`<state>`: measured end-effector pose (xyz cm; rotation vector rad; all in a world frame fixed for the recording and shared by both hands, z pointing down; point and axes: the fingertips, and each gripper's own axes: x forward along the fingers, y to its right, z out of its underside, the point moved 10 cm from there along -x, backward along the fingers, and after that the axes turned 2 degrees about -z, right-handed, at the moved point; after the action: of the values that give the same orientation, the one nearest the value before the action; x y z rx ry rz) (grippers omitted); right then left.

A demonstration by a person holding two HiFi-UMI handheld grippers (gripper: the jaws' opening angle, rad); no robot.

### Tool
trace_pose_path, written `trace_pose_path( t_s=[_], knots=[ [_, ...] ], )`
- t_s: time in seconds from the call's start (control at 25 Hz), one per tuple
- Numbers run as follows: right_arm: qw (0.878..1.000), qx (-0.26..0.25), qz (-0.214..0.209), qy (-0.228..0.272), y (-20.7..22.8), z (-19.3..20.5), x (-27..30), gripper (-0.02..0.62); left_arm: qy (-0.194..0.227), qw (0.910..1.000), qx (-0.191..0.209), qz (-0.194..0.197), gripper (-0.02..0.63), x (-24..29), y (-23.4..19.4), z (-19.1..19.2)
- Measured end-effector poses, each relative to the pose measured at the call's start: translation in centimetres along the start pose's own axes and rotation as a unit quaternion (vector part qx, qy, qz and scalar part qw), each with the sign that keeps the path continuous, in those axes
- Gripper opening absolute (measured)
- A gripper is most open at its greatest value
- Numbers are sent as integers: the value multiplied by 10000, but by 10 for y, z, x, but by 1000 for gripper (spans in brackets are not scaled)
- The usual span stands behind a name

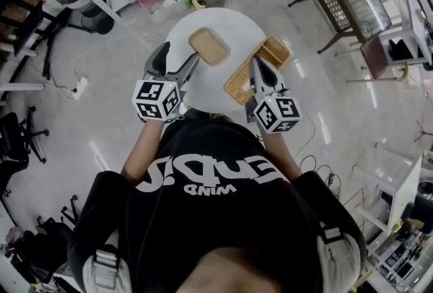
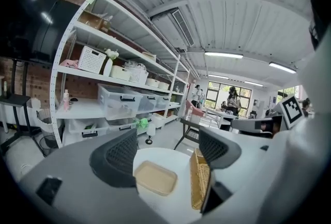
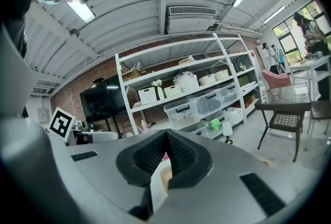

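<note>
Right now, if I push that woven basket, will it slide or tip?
The woven basket looks light and stiffly woven, so it would probably slide. It seems to reach the round table's edge, so an outward push might tip it off.

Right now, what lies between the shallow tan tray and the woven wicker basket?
Only bare white tabletop separates the tan tray and wicker basket; the head view shows it.

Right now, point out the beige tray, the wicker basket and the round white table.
beige tray [image 1: 209, 46]: head view, middle of its floor.
wicker basket [image 2: 198, 182]: left gripper view, woven inside.
round white table [image 1: 238, 26]: head view, bare top beside the tray.
</note>
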<state>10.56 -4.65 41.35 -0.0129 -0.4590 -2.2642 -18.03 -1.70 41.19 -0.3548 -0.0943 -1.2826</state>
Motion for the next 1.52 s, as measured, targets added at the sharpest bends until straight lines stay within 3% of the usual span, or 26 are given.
trace_pose_path(
  t_s=[0.2, 0.64, 1.24, 1.52],
  knots=[
    [10000, 49, 45, -65, 1, 2, 7, -2, -300, 9995, -38, -39, 400, 27, -18, 19],
    [9993, 155, 269, -196, 6, 8, 18, -2, -1182, 9928, -96, -138, 413, 95, -54, 74],
    [9953, 411, 737, -466, 25, 17, 22, -2, -2384, 9701, -421, -154, 419, 173, -86, 153],
    [9929, 494, 906, -590, 34, 19, 18, -2, -2636, 9626, -585, -197, 420, 192, -89, 171]
  ],
)
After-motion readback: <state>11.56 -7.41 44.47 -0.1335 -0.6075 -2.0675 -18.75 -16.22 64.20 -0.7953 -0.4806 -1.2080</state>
